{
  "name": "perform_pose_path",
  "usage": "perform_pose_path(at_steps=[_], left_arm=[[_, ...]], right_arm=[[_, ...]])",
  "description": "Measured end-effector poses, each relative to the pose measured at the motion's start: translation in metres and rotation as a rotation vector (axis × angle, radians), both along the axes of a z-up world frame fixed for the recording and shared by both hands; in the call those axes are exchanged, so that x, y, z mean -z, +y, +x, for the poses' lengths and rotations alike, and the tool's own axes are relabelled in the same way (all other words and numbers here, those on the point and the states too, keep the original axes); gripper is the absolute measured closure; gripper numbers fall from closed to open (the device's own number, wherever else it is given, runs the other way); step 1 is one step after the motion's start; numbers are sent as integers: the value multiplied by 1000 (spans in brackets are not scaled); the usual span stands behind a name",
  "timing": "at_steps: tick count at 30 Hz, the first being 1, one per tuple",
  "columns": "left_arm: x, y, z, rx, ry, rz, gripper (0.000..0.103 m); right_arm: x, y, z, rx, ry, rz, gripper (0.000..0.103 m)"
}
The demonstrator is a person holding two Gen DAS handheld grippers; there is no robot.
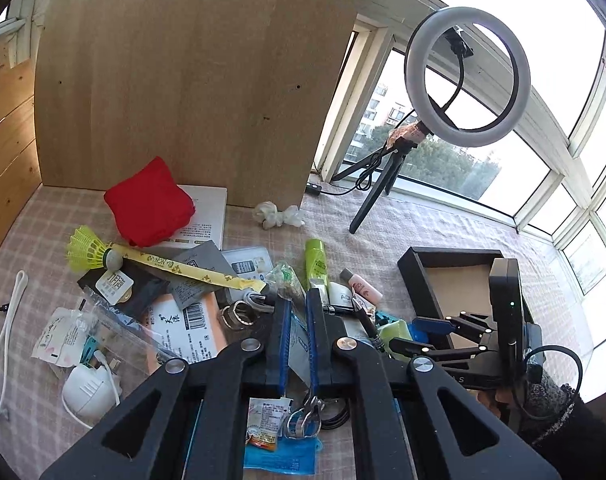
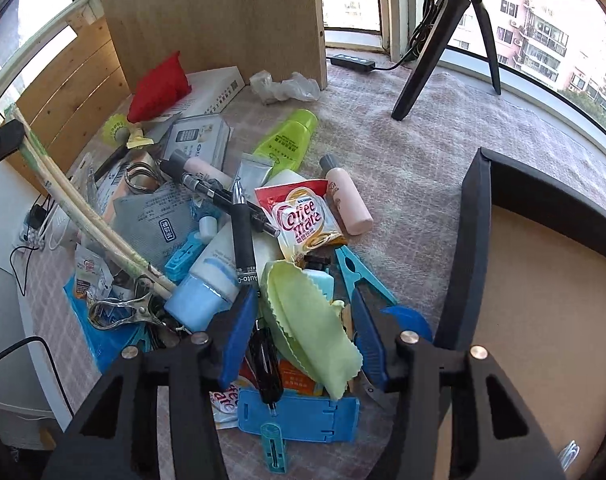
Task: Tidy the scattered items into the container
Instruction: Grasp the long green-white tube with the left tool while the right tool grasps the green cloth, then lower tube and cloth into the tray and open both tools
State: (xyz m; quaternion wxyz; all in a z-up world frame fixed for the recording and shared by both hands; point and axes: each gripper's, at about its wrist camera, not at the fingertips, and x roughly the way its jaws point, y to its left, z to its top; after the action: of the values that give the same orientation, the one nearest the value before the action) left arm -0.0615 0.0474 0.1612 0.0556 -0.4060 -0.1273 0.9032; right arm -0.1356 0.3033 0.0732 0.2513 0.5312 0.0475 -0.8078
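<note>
A pile of small items lies on the checked cloth: a yellow shuttlecock point(image 1: 87, 250), a green tube point(image 2: 289, 138), a pink bottle point(image 2: 345, 196), a Coffee mate sachet point(image 2: 303, 218), black pens point(image 2: 219, 196) and a light green cloth point(image 2: 307, 326). The dark tray point(image 2: 473, 240) with a brown floor stands at the right; it also shows in the left wrist view point(image 1: 417, 280). My right gripper point(image 2: 303, 312) is open, its jaws on either side of the green cloth. My left gripper point(image 1: 299, 312) is nearly shut on a pair of wrapped chopsticks point(image 2: 83, 208) and holds them over the pile.
A wooden board point(image 1: 191, 80) stands at the back with a red pouch point(image 1: 151, 204) on a white box before it. A ring light on a tripod point(image 1: 467, 76) stands by the window. A metal clip point(image 2: 123, 312) and a blue phone stand point(image 2: 299, 412) lie near me.
</note>
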Motion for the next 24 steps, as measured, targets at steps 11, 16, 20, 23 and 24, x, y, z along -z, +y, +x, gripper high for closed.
perform_pose_path(at_steps=[11, 16, 20, 23, 24], left_arm=[[-19, 11, 10, 37, 28, -6, 98], [-54, 30, 16, 98, 97, -29, 99], [-80, 55, 17, 182, 140, -2, 99], [-92, 82, 13, 264, 155, 30, 99], [-93, 93, 11, 291, 156, 46, 99]], right_arm=[[-59, 40, 20, 71, 86, -157, 97], [-98, 71, 31, 135, 159, -211, 97], [-109, 103, 36, 210, 185, -217, 97], [-110, 134, 41, 281, 198, -217, 97], [-110, 145, 43, 307, 199, -215, 97]])
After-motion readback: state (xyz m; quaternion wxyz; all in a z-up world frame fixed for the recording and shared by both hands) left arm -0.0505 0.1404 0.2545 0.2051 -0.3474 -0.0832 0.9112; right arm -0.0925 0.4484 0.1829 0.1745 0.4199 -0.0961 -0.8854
